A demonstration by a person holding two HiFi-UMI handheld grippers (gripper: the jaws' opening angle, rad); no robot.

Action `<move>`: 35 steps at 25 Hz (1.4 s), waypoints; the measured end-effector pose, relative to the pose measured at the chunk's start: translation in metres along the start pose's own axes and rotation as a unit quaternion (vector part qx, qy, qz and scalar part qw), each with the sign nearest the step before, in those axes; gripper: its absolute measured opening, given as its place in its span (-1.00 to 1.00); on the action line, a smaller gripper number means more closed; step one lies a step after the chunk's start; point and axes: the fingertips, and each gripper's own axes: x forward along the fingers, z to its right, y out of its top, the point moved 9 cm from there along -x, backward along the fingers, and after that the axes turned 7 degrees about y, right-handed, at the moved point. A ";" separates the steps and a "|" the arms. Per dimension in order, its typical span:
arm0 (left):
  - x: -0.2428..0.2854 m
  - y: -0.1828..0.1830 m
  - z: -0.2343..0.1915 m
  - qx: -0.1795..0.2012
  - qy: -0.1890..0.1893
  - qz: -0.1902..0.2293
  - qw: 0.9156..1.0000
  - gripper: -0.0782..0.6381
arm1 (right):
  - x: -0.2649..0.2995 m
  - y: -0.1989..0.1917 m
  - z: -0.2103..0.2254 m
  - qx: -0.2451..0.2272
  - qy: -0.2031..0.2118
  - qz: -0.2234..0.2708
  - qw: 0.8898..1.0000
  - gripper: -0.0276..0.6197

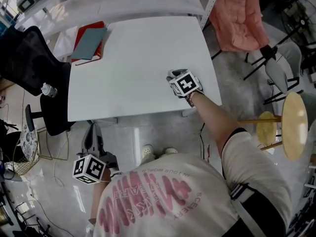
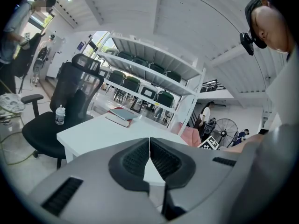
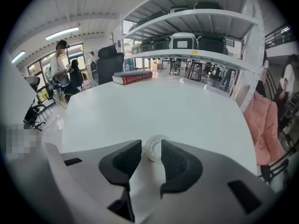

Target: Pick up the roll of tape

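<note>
A small translucent white roll of tape (image 3: 153, 149) lies flat on the white table (image 1: 128, 68), right at the tips of my right gripper (image 3: 151, 144). Its jaws stand open on either side of the roll, and the pads do not press on it. In the head view the right gripper (image 1: 173, 75) rests low over the table's front right part and hides the tape. My left gripper (image 1: 91, 130) hangs below and in front of the table's front left corner. In the left gripper view its pads (image 2: 140, 155) meet with nothing between them.
A red book with a grey-blue notebook on it (image 1: 89, 43) lies at the table's far left corner. A black office chair (image 1: 29, 63) with a bottle (image 1: 48, 90) on its seat stands left. A pink jacket (image 1: 242, 16) and round wooden stools (image 1: 291, 125) are right.
</note>
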 end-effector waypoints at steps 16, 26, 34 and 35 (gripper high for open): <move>-0.013 -0.002 0.007 -0.007 0.017 0.006 1.000 -0.71 | 0.009 0.011 -0.014 -0.131 0.028 -0.071 0.988 -0.66; -0.023 -0.007 0.005 -0.016 0.023 0.009 1.000 -0.71 | 0.006 0.011 -0.005 -0.032 0.028 -0.067 0.997 -0.69; -0.032 -0.003 0.002 -0.022 0.022 0.016 0.999 -0.71 | -0.002 0.007 -0.013 0.006 0.021 -0.081 0.996 -0.71; -0.033 -0.003 0.002 -0.023 0.020 0.016 0.999 -0.71 | -0.003 0.006 -0.014 0.009 0.019 -0.081 0.996 -0.71</move>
